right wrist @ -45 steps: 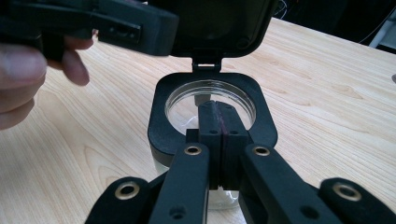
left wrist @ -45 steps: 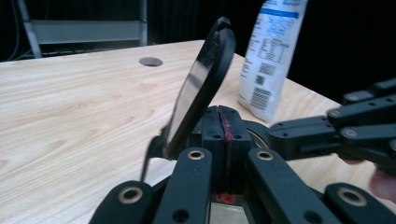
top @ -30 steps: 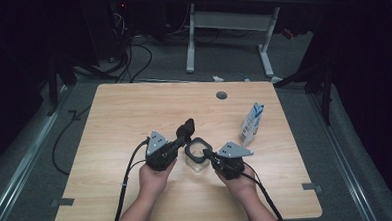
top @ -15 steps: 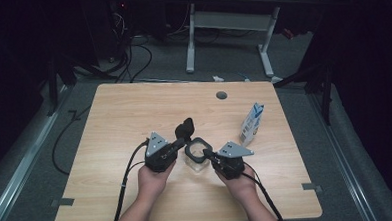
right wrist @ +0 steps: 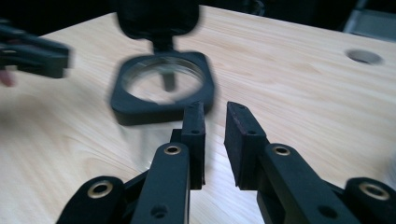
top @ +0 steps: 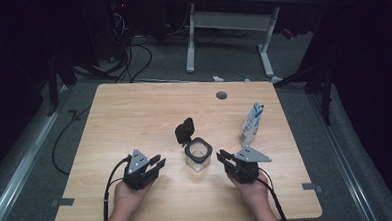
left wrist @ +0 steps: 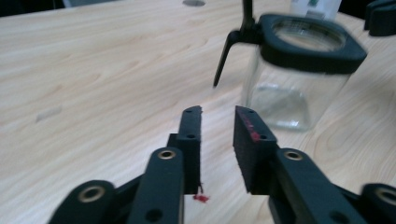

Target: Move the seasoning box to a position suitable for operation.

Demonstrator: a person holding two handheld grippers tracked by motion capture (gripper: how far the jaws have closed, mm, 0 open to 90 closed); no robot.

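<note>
— Where is the jar (top: 198,156)?
— On the worktop (top: 134,113), between both grippers, lid open.
— The jaws?
— Left gripper (top: 156,165) and right gripper (top: 222,157): narrow gaps, holding nothing, probably leaving the mouth free.

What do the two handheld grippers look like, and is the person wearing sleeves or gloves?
Both the left gripper and the right gripper are black, each with two flat rectangular jaws on linkage arms with brass-coloured pivots, a grey three-cornered plate on top and a black cable trailing back. The left gripper's pads carry small red flecks. The hands and forearms are bare: no gloves or sleeves visible.
</note>
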